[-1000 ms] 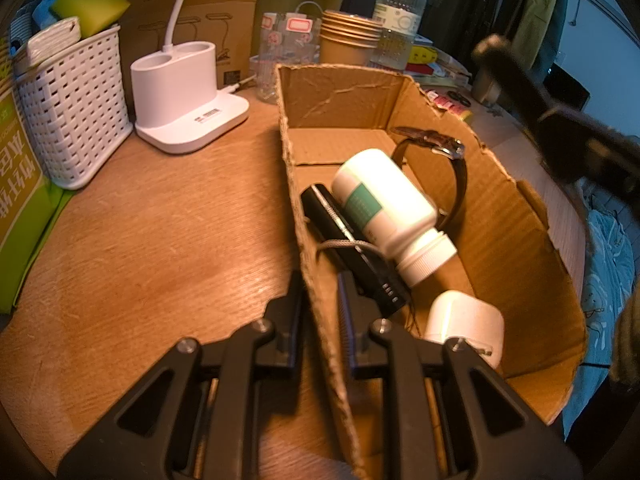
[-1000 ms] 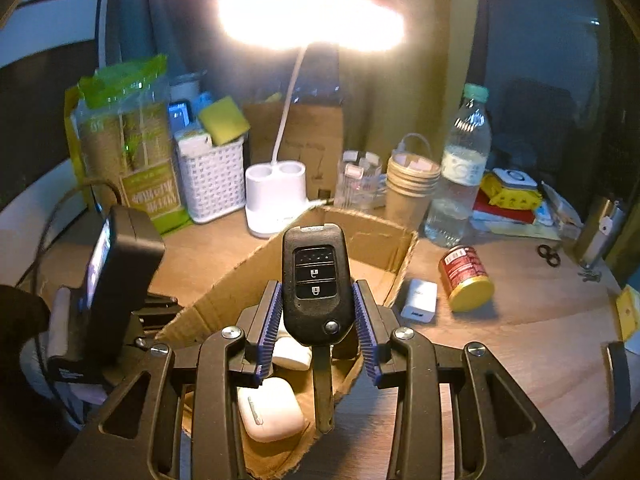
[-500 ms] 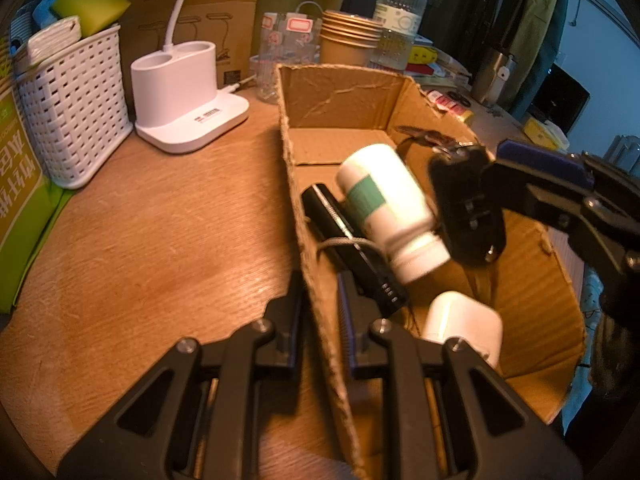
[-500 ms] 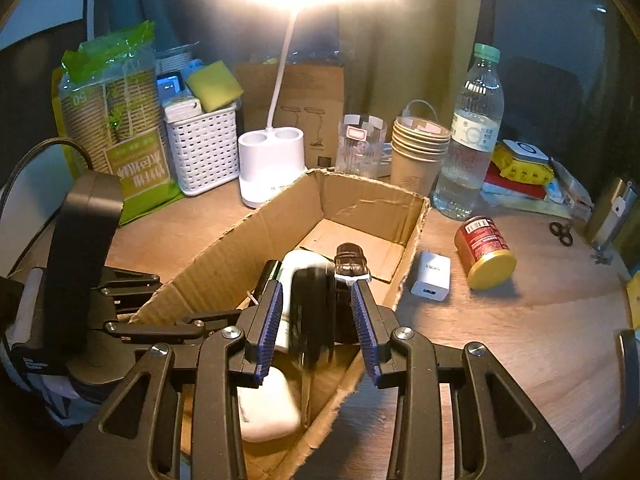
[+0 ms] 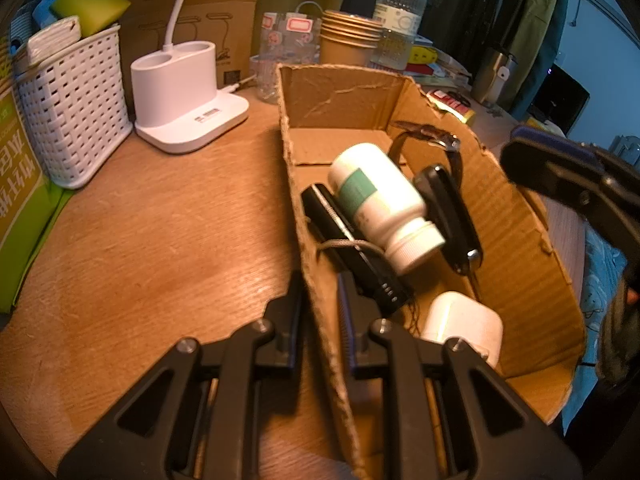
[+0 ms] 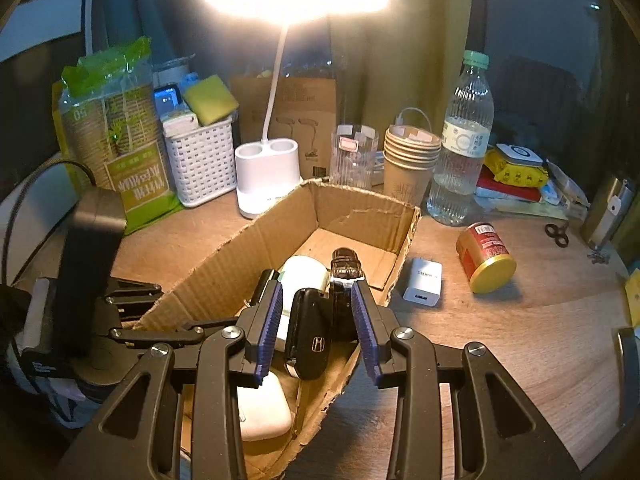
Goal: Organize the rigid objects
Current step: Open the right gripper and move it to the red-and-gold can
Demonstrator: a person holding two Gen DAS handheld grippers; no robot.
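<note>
Brown cardboard box (image 6: 360, 220) on the wooden table (image 6: 520, 320), near the middle. Left gripper (image 5: 320, 300) pinched tight on the box's near side wall, one finger inside, one outside. Right gripper (image 6: 316, 320) above the box, jaws partly apart, holding nothing. Black car key (image 6: 310, 332) lying loose in the box between those jaws, touching neither pad, beside the white bottle (image 5: 380, 204) and the watch (image 5: 436, 140). Small white case (image 6: 260, 408) at the box's near end. White charger (image 6: 423, 282) and red can (image 6: 486, 256) on the table just outside the box's right wall.

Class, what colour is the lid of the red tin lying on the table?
Yellow; the lid shows best in the right wrist view.
</note>
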